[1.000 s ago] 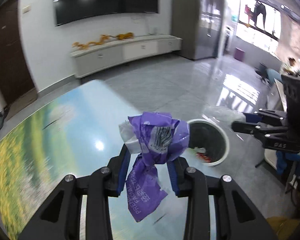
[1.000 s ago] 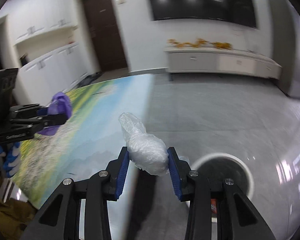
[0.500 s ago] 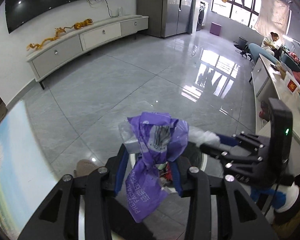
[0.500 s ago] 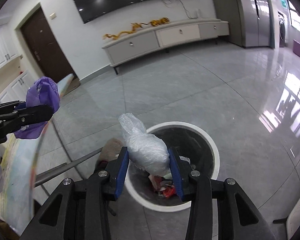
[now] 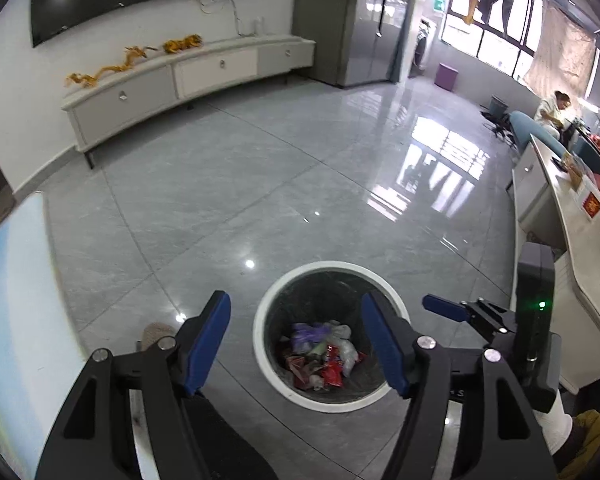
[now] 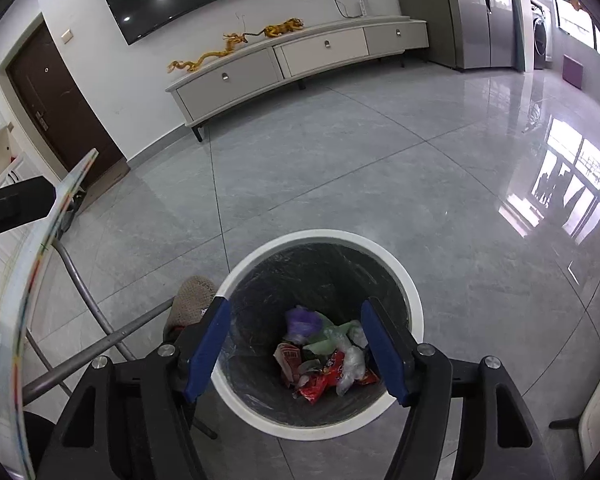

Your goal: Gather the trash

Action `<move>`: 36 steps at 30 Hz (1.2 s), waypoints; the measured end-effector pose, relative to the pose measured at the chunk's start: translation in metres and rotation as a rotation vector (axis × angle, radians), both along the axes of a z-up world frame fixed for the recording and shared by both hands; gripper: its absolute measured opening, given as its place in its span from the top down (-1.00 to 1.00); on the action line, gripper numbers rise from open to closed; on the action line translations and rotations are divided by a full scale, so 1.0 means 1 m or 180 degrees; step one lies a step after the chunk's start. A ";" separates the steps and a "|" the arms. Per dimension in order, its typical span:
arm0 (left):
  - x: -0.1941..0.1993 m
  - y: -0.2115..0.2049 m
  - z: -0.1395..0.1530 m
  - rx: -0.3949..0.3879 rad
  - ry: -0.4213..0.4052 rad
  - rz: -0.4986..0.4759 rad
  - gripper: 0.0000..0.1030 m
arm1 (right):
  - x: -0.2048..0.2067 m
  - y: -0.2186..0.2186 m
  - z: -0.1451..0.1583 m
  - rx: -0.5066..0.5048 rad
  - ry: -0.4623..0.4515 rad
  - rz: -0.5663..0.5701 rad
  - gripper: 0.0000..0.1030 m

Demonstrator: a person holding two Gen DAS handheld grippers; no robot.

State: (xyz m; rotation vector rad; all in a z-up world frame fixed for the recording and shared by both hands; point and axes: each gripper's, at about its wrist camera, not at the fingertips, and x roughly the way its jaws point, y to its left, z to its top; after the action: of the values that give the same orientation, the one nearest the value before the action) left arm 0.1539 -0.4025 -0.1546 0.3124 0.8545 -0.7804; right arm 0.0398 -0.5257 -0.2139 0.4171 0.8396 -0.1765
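Note:
A round white-rimmed trash bin (image 5: 260, 344) with a black liner stands on the grey floor below both grippers; it also shows in the right wrist view (image 6: 414, 308). Inside lie the purple wrapper (image 5: 306, 332), a clear plastic bag (image 6: 352, 360) and red wrappers (image 6: 320, 380). My left gripper (image 5: 296, 344) is open and empty above the bin. My right gripper (image 6: 296, 344) is open and empty above the bin; it also shows in the left wrist view (image 5: 446, 308).
The printed table edge (image 5: 8, 300) is at the left, with its metal legs (image 6: 84, 292) beside the bin. A slippered foot (image 6: 192, 292) is next to the bin. A white counter (image 5: 572, 248) runs at the right. A low TV cabinet (image 6: 300, 56) lines the far wall.
Both grippers moved from the table to over the bin and opened. The purple wrapper and the clear plastic bag dropped into the bin.

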 end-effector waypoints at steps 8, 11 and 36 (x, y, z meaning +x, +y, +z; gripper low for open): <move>-0.024 0.069 0.050 -0.0075 -0.0614 0.0607 -0.38 | 0.008 0.050 0.067 -0.0228 -0.0377 0.0122 -0.59; -0.035 0.100 0.068 -0.0078 -0.0843 0.0870 -0.48 | 0.010 0.074 0.094 -0.0335 -0.0542 0.0224 -0.74; -0.105 0.327 0.153 -0.0431 -0.1811 0.2560 -1.00 | -0.020 0.265 0.233 -0.1159 -0.1495 0.0650 -1.00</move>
State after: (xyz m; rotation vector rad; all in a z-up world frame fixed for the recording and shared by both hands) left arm 0.0486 -0.0754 -0.0016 0.0414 0.3234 0.0195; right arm 0.0195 -0.2608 0.0187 0.0218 0.3702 -0.0354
